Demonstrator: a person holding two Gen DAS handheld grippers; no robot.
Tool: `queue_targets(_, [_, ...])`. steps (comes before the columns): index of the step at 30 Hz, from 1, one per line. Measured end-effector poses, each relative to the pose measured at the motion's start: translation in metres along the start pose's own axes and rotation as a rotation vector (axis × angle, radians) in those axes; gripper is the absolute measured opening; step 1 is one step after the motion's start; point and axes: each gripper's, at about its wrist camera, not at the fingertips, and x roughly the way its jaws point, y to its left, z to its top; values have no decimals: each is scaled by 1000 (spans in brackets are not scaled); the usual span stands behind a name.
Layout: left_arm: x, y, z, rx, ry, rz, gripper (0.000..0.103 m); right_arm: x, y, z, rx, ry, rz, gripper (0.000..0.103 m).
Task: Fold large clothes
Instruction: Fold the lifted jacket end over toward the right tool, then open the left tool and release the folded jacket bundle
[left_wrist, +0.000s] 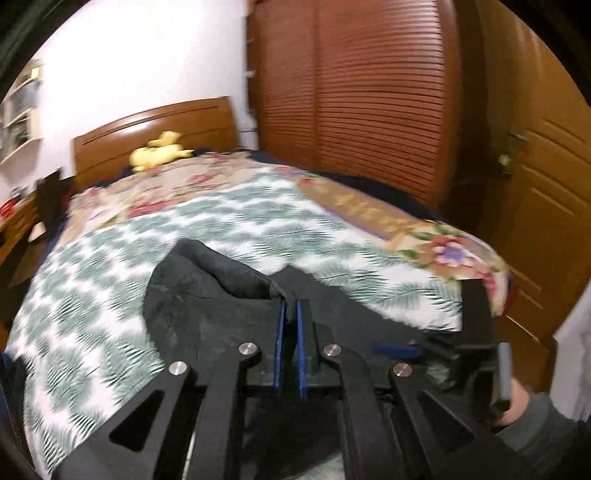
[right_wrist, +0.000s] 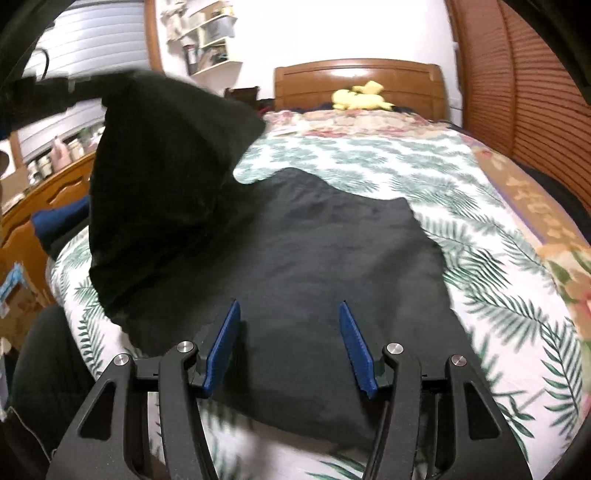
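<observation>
In the left wrist view, the left gripper (left_wrist: 290, 314) has its two blue pads pressed together on an edge of the black garment (left_wrist: 207, 295). The fabric is bunched between the pads and hangs to the left of them, above the leaf-print sheet (left_wrist: 110, 295) that covers the bed. Further back lies a floral quilt (left_wrist: 155, 192), and a yellow plush toy (left_wrist: 159, 151) rests against the wooden headboard (left_wrist: 162, 125). To the right stands a brown louvred wardrobe (left_wrist: 351, 92), and beside it a wooden door (left_wrist: 535, 184). At the lower right edge, part of the right gripper (left_wrist: 476, 332) and the person's hand (left_wrist: 517, 402) holding it are visible (both are blurred).

In the right wrist view, the right gripper (right_wrist: 290, 339) has its blue pads spread apart, with nothing between them; it hovers over the near part of the garment. Most of the black garment (right_wrist: 332, 258) lies flat on the leaf-print sheet (right_wrist: 498, 295). Its left side is lifted into the air and forms a dark raised flap, which goes up to the left gripper (right_wrist: 55, 92) at the upper left (the grip itself I cannot see here). Behind are the plush toy (right_wrist: 360, 98), the headboard (right_wrist: 406, 81) and white wall shelves (right_wrist: 210, 37).
</observation>
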Motion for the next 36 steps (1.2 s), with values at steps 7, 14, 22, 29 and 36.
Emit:
queue_targets(7, [23, -26, -3, 17, 44, -52, 2, -18, -26, -6, 70, -2, -54, 57])
queue_targets(14, [15, -15, -15, -8, 55, -31, 7, -31, -28, 0, 83, -21, -68, 57])
queue_targets(22, [-30, -9, -27, -6, -36, -20, 17, -39, -18, 12, 74, -58, -61, 57])
queue_targets(29, [-40, 14, -56, -23, -18, 44, 18, -46, 5, 19, 24, -89, -50, 57])
queue_targets(36, [-28, 39, -86, -62, 23, 96, 18, -34, 16, 22, 3, -69, -68, 57])
